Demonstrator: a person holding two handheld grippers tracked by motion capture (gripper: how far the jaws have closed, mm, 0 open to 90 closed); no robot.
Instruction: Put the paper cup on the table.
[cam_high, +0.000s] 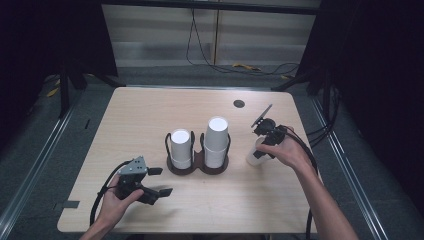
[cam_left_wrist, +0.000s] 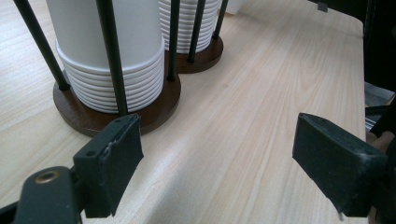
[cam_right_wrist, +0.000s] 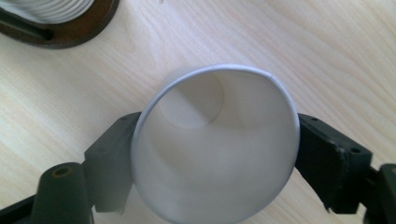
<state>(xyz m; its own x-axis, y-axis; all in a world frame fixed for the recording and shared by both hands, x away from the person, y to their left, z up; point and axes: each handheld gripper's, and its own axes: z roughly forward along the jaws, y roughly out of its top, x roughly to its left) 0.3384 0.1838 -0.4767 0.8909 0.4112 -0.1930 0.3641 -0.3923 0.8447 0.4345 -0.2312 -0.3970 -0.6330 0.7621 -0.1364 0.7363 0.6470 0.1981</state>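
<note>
Right fingers (cam_right_wrist: 332, 161): one pad on each side of a single white paper cup (cam_right_wrist: 215, 149), close against its wall. No dent or ovalling at the rim, so I cannot tell whether they press it or merely bracket it.
Right gripper (cam_high: 266, 141): sits over the cup at the right side of the table, its camera looking down into the cup's mouth. A hold across the wall near the rim suits a thin cup; it keeps the mouth round.
Cup: upright on the wooden table (cam_high: 150, 115), base down, well apart from the holder and to its right. Judged: set out as a single cup away from the stacks.
Left fingers (cam_left_wrist: 111, 168): wide apart, nothing between them, bare tabletop in the gap.
Left gripper (cam_high: 150, 184): low over the near left of the table, jaws aimed towards the holder. Judged: waiting, placed to steady the base or stack if needed.
Cup holder (cam_high: 197, 167): dark twin wooden base with black upright rods, centre of table.
Left stack (cam_high: 181, 148): shorter, nested white cups inside the rods.
Right stack (cam_high: 216, 141): taller, also caged. Rods keep the stacks from toppling when a cup is pulled.
Risk, judged: a light empty cup tips easily if a pad drags.
</note>
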